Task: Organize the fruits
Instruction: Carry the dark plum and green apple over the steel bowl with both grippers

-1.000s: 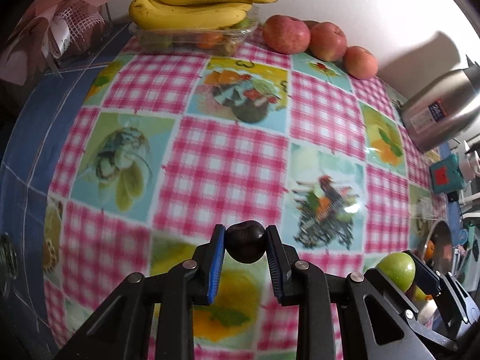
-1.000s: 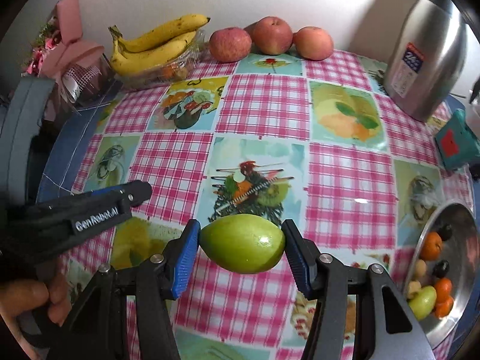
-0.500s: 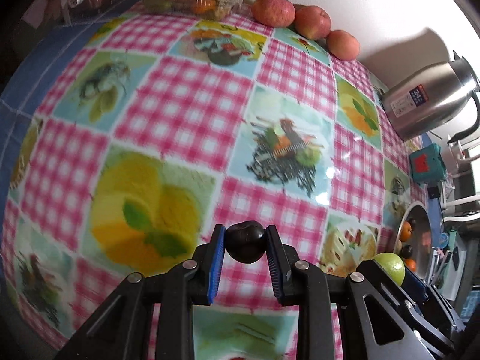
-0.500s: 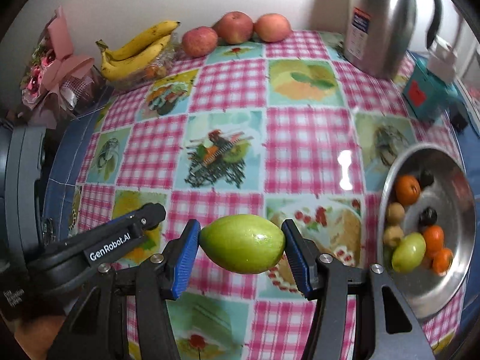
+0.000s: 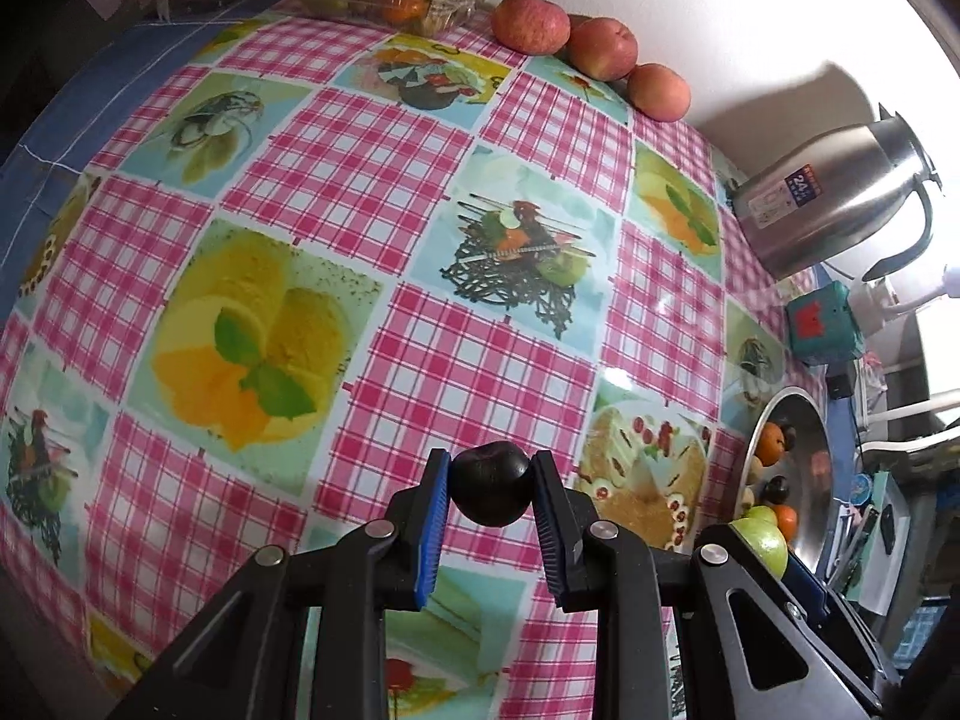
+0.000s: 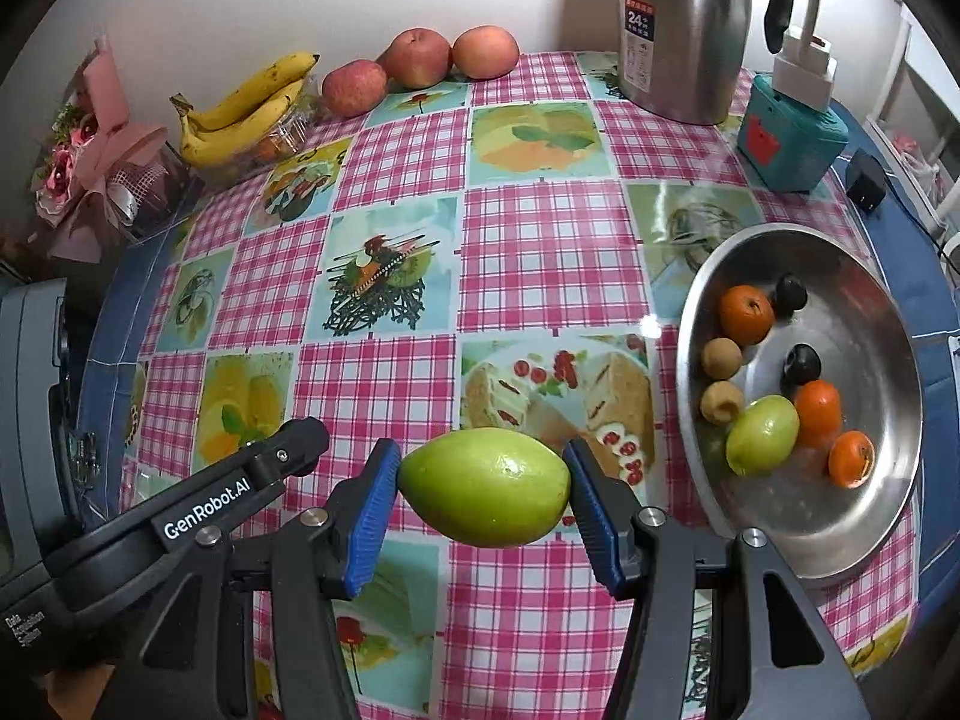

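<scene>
The table (image 6: 540, 252) carries a steel bowl (image 6: 888, 480) at its right, already holding small fruits. The right claw (image 6: 483, 495) is closed on a green fruit (image 6: 483, 486) in the air, left of the bowl; the left claw (image 5: 489, 495) pinches a dark plum (image 5: 489, 492). Best to carry each over the bowl's bare patch, lower close, then open gently so nothing rolls out.

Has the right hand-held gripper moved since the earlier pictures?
Yes. The right hand-held gripper, holding the green fruit, shifted right toward the steel bowl.
</scene>
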Demonstrator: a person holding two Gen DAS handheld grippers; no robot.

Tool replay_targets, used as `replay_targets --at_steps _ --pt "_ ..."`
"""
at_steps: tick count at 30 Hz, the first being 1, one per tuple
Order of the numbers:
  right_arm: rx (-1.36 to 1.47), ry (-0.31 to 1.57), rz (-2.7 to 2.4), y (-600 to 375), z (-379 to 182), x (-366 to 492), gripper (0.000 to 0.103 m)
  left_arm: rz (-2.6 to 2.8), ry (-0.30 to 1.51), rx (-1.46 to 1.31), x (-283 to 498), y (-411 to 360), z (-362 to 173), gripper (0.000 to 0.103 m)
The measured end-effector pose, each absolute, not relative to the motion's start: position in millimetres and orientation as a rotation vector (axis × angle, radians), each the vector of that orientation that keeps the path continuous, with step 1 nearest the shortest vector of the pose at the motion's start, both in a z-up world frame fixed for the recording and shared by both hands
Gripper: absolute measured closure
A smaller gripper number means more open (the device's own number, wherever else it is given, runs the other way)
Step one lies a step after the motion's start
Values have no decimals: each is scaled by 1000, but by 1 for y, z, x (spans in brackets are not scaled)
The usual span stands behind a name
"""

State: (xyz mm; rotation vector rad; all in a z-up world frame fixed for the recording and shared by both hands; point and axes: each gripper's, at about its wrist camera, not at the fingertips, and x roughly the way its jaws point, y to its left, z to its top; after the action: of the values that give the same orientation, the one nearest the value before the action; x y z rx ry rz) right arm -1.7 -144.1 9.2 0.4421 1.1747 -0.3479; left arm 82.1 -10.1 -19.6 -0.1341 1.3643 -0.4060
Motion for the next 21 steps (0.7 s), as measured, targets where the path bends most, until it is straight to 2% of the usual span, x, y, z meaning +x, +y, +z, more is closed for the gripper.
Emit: replay_targets --at_steps 10,21 --pt "467 1142 -407 -175 18 -25 46 -428 1320 -108 58 -42 -13 74" --pt "557 1115 -539 -237 17 -55 46 -592 1302 95 13 -118 -19 74"
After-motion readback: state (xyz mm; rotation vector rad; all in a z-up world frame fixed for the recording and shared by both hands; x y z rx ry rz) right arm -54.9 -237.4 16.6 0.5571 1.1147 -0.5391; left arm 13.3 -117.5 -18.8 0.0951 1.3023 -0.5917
